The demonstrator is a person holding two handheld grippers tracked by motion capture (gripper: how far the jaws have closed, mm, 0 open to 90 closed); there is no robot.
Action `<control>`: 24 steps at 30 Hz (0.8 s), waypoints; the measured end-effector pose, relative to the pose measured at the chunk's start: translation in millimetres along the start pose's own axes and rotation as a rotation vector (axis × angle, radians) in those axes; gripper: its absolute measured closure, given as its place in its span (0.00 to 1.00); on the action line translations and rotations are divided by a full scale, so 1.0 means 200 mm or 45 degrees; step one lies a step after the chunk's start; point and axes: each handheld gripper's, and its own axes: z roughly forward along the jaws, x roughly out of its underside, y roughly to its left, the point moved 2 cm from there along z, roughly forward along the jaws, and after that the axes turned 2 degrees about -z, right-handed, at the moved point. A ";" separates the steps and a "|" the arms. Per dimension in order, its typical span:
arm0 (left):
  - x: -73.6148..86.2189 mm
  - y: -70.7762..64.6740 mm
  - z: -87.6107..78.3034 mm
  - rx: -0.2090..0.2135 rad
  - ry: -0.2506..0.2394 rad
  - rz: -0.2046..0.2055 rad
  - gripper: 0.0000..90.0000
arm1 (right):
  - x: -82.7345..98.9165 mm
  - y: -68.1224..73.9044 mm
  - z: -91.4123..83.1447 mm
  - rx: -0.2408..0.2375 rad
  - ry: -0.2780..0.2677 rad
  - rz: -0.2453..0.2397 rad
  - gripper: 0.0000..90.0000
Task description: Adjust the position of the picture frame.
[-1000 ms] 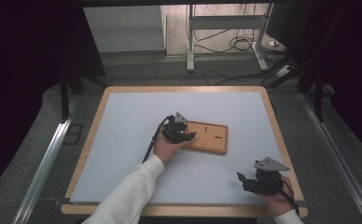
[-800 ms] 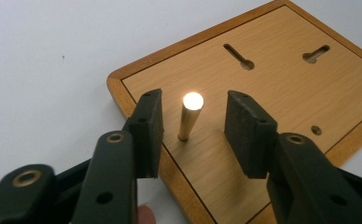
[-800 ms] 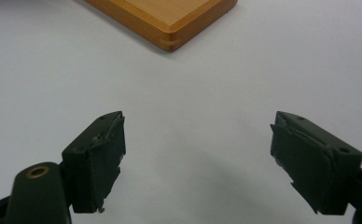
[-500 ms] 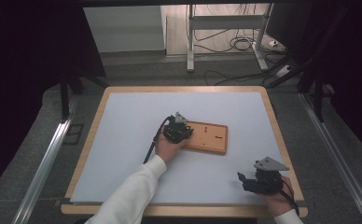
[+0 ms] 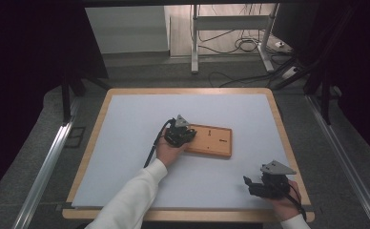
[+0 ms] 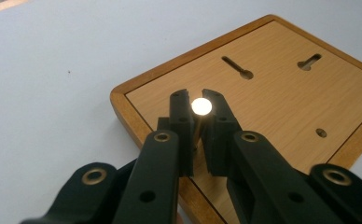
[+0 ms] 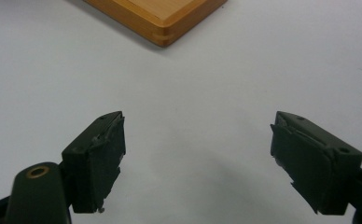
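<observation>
A wooden board [image 5: 214,141] with keyhole slots lies flat near the middle of the white table top. My left gripper [image 5: 185,134] rests over the board's left end. In the left gripper view its jaws have just been closing and now press on a short upright metal pin [image 6: 201,107] with a shiny round top, standing on the board [image 6: 281,102]. My right gripper [image 5: 252,184] sits at the table's near right corner. Its fingers [image 7: 97,158] stand wide apart over bare white surface, nothing between them, with a corner of the board [image 7: 163,18] farther off.
The white mat [image 5: 126,143] has a wooden rim [image 5: 192,90] all round. Metal rails [image 5: 49,162] run along both sides of the table. Beyond the far edge are a stand's legs [image 5: 193,43] and loose cables [image 5: 242,45] on the floor.
</observation>
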 end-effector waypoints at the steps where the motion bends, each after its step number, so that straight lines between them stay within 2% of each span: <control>1: 0.01 0.01 -0.03 0.008 -0.002 0.000 0.94 | 0.00 0.00 0.00 0.001 0.000 0.000 0.20; 2: 0.01 0.01 -0.03 0.008 -0.002 0.000 0.94 | 0.00 0.00 0.00 0.001 -0.002 0.001 0.20; 3: 0.02 0.02 -0.06 0.013 -0.003 0.008 0.94 | 0.00 0.00 0.00 0.002 -0.002 0.000 0.20; 6: 0.05 0.03 -0.11 0.022 -0.008 -0.003 0.94 | 0.00 0.01 0.00 0.002 -0.003 -0.002 0.20; 9: 0.10 0.06 -0.19 0.039 -0.021 -0.021 0.94 | 0.00 0.01 0.00 0.001 0.000 -0.004 0.20; 10: 0.10 0.06 -0.19 0.039 -0.021 -0.021 0.94 | 0.00 0.01 0.00 0.001 0.002 -0.005 0.20; 12: 0.14 0.09 -0.25 0.054 -0.027 -0.028 0.94 | -0.01 0.02 0.01 0.001 0.000 -0.008 0.20; 13: 0.14 0.09 -0.25 0.054 -0.027 -0.028 0.94 | -0.01 0.02 0.01 -0.001 0.002 -0.009 0.20; 17: 0.18 0.12 -0.34 0.057 -0.047 -0.030 0.93 | -0.01 0.03 0.01 -0.005 0.007 -0.013 0.20; 22: 0.20 0.14 -0.38 0.065 -0.054 -0.024 0.93 | -0.01 0.03 0.02 -0.007 0.009 -0.015 0.20; 24: 0.22 0.16 -0.37 0.084 -0.049 -0.037 0.94 | -0.01 0.03 0.01 -0.006 0.011 -0.015 0.20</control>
